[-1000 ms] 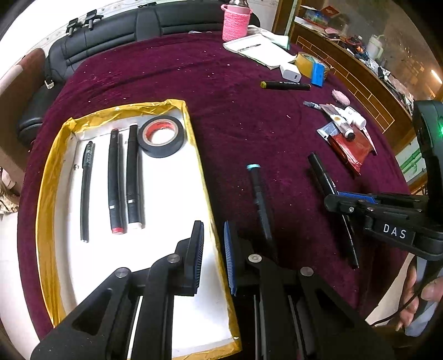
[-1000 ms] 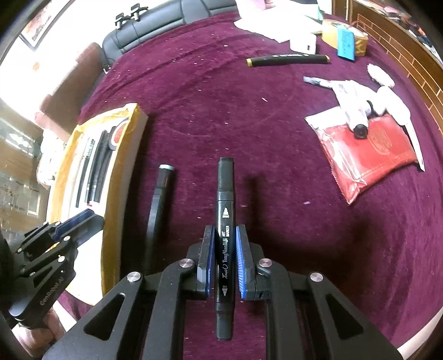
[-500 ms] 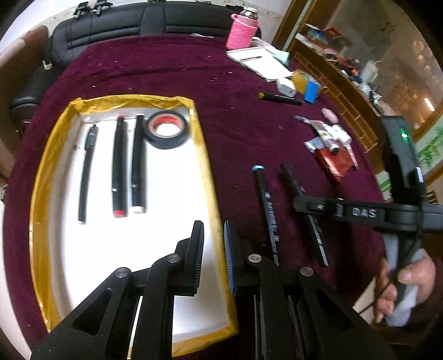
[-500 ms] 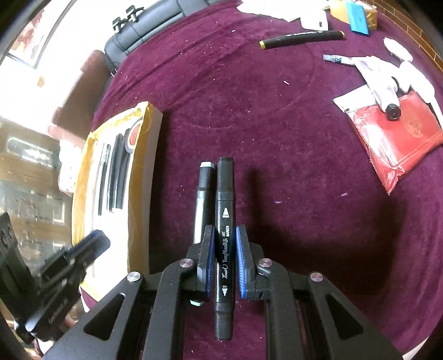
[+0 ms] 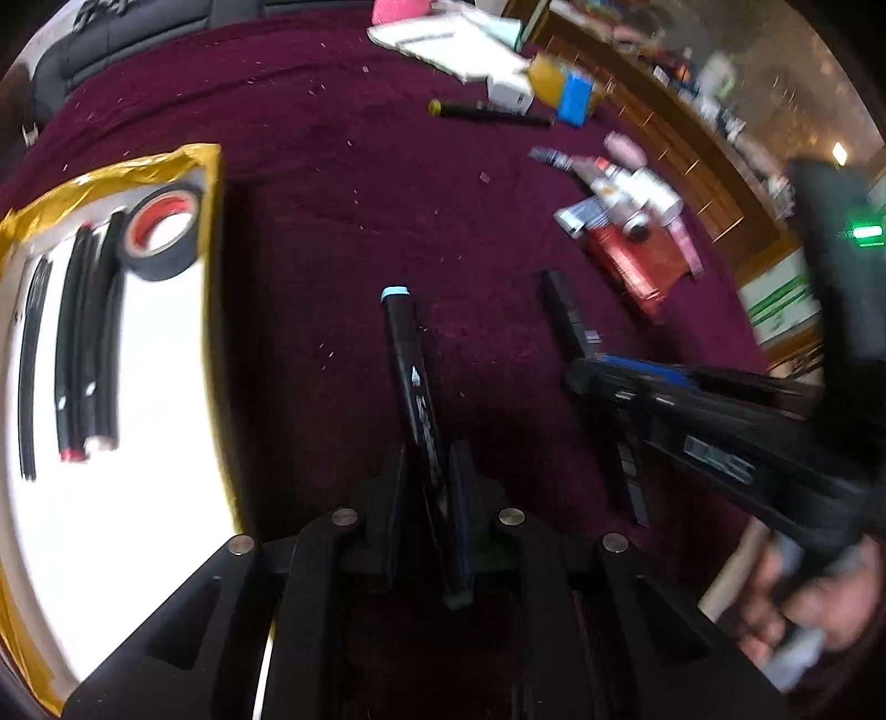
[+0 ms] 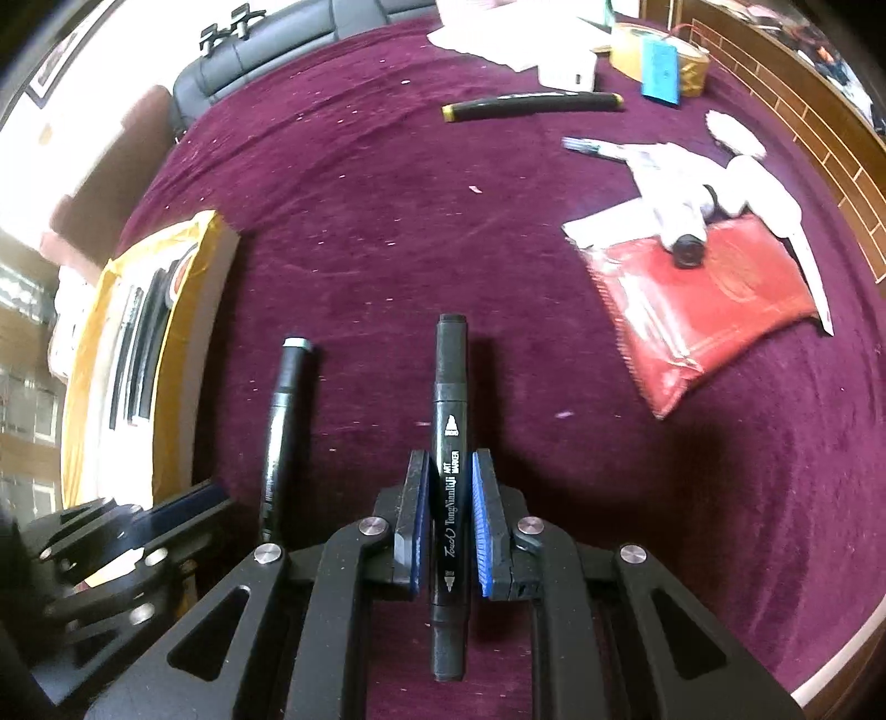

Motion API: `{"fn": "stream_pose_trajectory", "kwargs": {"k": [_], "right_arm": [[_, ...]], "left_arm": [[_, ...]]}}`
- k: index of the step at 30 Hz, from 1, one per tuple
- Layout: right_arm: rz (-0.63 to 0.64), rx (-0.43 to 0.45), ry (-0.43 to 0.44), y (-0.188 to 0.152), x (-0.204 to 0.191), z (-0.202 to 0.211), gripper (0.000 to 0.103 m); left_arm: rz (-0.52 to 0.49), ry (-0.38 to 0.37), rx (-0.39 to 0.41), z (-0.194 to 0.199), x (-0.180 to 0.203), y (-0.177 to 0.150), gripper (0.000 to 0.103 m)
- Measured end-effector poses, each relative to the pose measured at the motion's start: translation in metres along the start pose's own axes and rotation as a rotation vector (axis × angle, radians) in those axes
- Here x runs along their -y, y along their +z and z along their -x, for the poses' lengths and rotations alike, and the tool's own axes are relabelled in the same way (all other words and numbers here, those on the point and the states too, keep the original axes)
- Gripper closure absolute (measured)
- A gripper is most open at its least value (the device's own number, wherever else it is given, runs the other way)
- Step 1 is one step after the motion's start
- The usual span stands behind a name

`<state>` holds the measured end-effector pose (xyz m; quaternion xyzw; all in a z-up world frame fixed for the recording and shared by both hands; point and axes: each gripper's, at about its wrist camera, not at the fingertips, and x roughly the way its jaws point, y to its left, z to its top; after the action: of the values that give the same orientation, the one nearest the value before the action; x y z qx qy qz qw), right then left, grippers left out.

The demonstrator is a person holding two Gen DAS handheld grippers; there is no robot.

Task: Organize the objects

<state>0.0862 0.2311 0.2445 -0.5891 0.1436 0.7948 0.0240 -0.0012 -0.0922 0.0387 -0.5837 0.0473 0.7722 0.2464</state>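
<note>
My right gripper (image 6: 449,471) is shut on a black art marker (image 6: 449,387), which points forward over the maroon cloth; this gripper also shows in the left wrist view (image 5: 587,376). My left gripper (image 5: 426,471) has its jaws on either side of a blue-capped black marker (image 5: 407,354) that lies on the cloth; whether they press on it is blurred. That marker also shows in the right wrist view (image 6: 282,421). The gold-rimmed white tray (image 5: 210,310) at the left holds several black pens (image 5: 88,343) and a roll of black tape (image 5: 160,232).
A yellow-capped black marker (image 6: 531,105) lies far back. A red pouch (image 6: 698,304) with small white tubes (image 6: 681,216) lies at the right. Papers, a yellow tape roll (image 6: 653,50) and a blue card sit at the back. A black sofa stands beyond the table.
My left gripper has moved right off the tray and come down around the blue-capped marker. My right gripper still holds its marker and has shifted slightly away from the other marker.
</note>
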Motion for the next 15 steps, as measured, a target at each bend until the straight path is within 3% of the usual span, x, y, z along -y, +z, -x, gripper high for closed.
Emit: {"fn": "stream_pose_trajectory", "kwargs": {"k": [3,8,9,11,13,15], "right_arm": [[-0.012,0.005,0.004,-0.001,0.005,0.001,0.09],[0.015,-0.021,0.005,-0.002,0.007,-0.009,0.09],[0.019,-0.027,0.006,-0.003,0.008,-0.012,0.09],[0.045,-0.015,0.008,-0.003,0.008,-0.012,0.09],[0.067,-0.014,0.012,-0.004,0.008,-0.011,0.09],[0.071,-0.016,0.041,-0.003,0.01,-0.01,0.09]], "left_arm": [[-0.045,0.076,0.012,-0.017,0.015,0.008,0.081],[-0.148,0.188,0.059,-0.027,0.04,0.005,0.079],[-0.144,0.182,0.07,-0.027,0.04,0.004,0.079],[-0.104,0.142,0.072,-0.024,0.034,0.005,0.091],[-0.03,0.059,0.062,-0.02,0.022,0.007,0.091],[0.018,0.039,0.084,-0.009,0.011,0.004,0.091]]}}
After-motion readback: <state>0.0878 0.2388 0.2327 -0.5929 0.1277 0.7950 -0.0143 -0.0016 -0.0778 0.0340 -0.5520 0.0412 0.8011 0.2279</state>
